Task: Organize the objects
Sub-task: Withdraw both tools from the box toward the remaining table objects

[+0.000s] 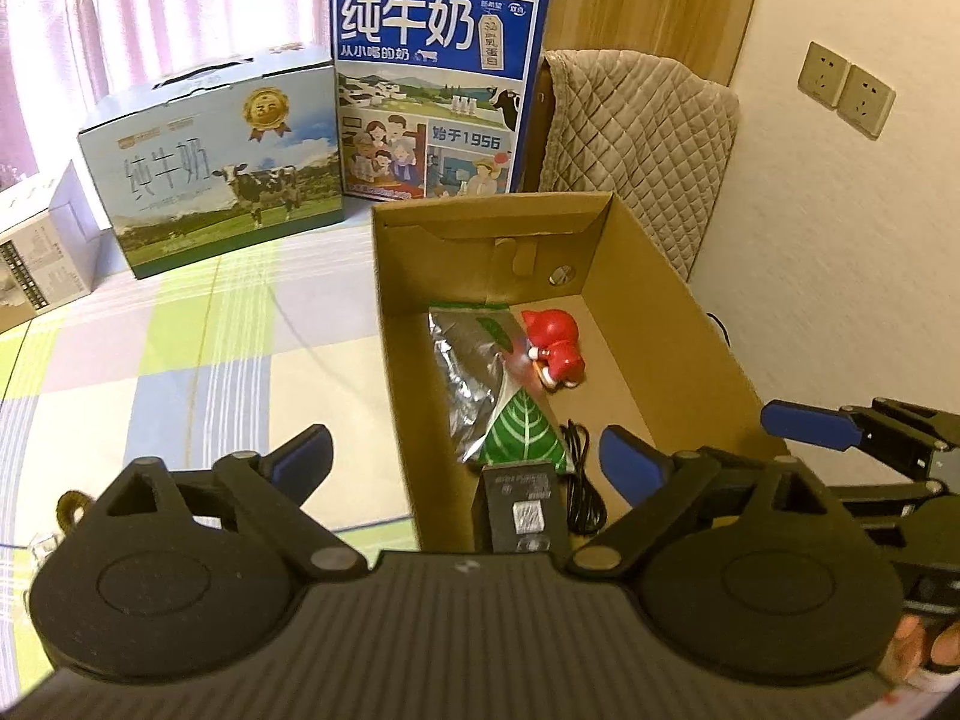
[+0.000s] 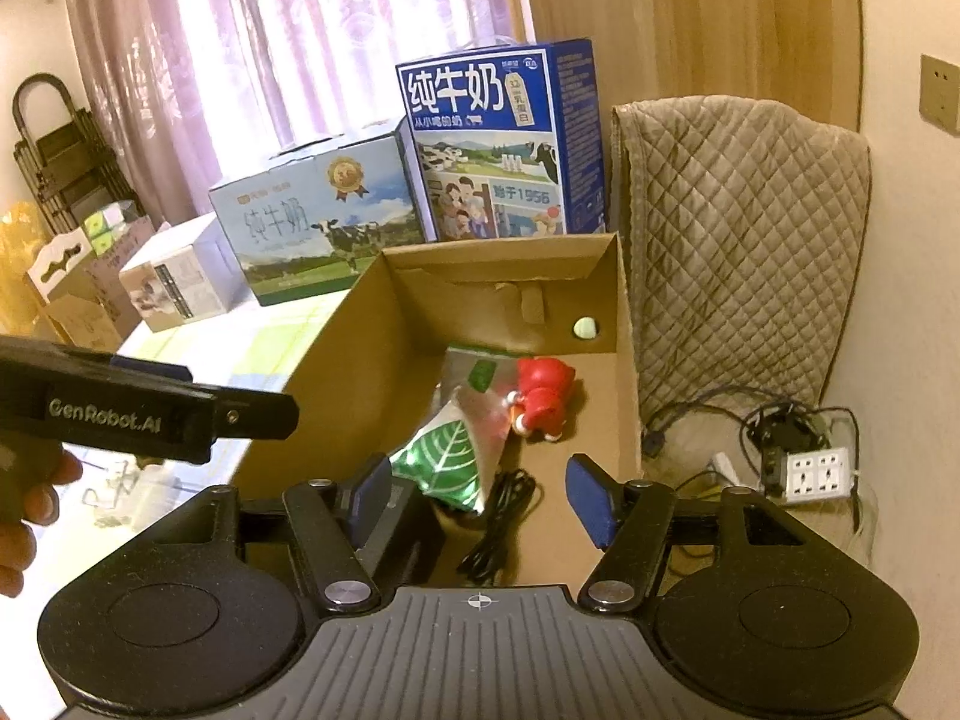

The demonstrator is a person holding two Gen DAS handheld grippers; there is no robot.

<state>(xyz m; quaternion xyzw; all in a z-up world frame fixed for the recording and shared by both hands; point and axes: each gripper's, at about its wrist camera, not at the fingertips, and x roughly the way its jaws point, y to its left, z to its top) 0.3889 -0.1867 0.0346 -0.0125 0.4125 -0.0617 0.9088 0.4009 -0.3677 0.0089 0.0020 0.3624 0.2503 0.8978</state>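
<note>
Both grippers, left (image 1: pixel 465 459) and right (image 2: pixel 477 495), hover over the cardboard box (image 1: pixel 654 312), fingers wide apart, holding nothing

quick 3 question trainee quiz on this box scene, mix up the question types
1. True or false: the red toy lies inside the cardboard box.
2. Multiple choice: the black cable lies A) on the tablecloth, B) in the box, C) on the blue milk carton.
3. Fill in: both the left gripper and the right gripper are ____.

Key: 1 true; 2 B; 3 open
</note>
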